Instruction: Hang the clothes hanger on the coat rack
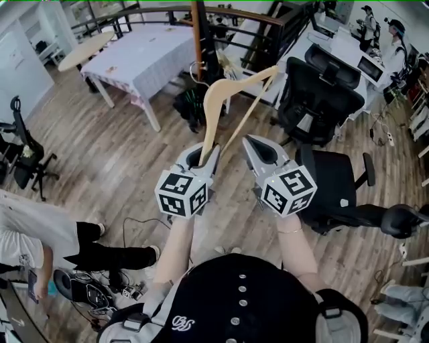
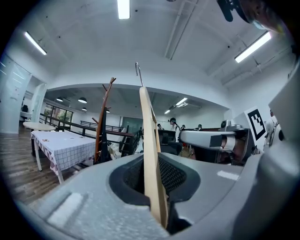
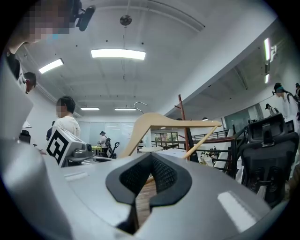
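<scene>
A pale wooden clothes hanger stands upright in front of me, one end clamped in my left gripper, which is shut on it. In the left gripper view the hanger rises edge-on between the pads, its metal hook at the top. The brown coat rack stands beyond it, and its branched top shows left of the hanger. My right gripper hovers just right of the hanger, shut with nothing in it. In its own view the right gripper looks at the hanger and the rack.
A table with a checked cloth and a round table stand left of the rack. Black office chairs are on the right. A person sits on the floor at the lower left. A dark railing runs behind.
</scene>
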Demonstrator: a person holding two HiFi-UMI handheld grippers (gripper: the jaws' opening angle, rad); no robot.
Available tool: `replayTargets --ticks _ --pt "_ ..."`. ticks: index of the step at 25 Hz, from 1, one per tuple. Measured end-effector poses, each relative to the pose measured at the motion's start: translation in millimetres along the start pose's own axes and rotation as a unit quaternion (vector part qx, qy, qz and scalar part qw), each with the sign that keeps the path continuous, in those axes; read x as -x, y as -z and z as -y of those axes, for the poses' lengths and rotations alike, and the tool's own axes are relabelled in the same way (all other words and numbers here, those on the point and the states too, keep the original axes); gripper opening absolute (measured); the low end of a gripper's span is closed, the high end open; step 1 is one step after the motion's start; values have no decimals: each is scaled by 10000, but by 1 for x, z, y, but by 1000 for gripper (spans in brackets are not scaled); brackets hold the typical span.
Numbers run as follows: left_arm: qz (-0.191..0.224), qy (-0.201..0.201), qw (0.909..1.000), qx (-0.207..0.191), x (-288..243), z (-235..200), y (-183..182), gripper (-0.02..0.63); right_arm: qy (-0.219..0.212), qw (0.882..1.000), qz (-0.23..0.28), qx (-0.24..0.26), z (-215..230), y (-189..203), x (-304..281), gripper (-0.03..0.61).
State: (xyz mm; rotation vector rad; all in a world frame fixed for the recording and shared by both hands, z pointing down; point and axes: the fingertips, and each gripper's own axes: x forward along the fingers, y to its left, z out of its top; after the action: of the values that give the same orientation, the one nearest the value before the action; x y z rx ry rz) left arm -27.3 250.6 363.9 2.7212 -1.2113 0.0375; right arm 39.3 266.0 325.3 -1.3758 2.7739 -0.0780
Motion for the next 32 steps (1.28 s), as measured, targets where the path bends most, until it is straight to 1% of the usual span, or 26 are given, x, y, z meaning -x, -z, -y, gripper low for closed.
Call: replayTargets --ticks 3,6,8,13,22,27,29,32 --pt "-5 -27 10000 -16 2 -6 0 40 -78 10000 -9 58 -5 2 -4 -6" --pt "19 -8 10000 66 5 -13 1 40 -238 9997 -2 66 -12 3 -10 -5" --pt "-2 -20 9999 105 7 -18 2 40 -197 9998 -28 37 -11 6 -14 -5" --pt "-93 -17 10000 30 10 -31 5 40 6 9999 18 -114 -6 10 -24 -5" --pt "-119 106 9999 -34 7 -56 4 40 52 9999 102 -128 -16 12 -47 -5" --pt "-107 89 9999 -17 -7 -72 2 40 81 9997 183 -147 -4 9 -60 -5" --pt "-201 36 9998 -46 -17 -80 4 40 93 9996 202 -158 6 10 -68 -5" --pt "-351 -17 9992 -203 -37 -91 5 40 70 9996 226 -157 22 11 -82 -5"
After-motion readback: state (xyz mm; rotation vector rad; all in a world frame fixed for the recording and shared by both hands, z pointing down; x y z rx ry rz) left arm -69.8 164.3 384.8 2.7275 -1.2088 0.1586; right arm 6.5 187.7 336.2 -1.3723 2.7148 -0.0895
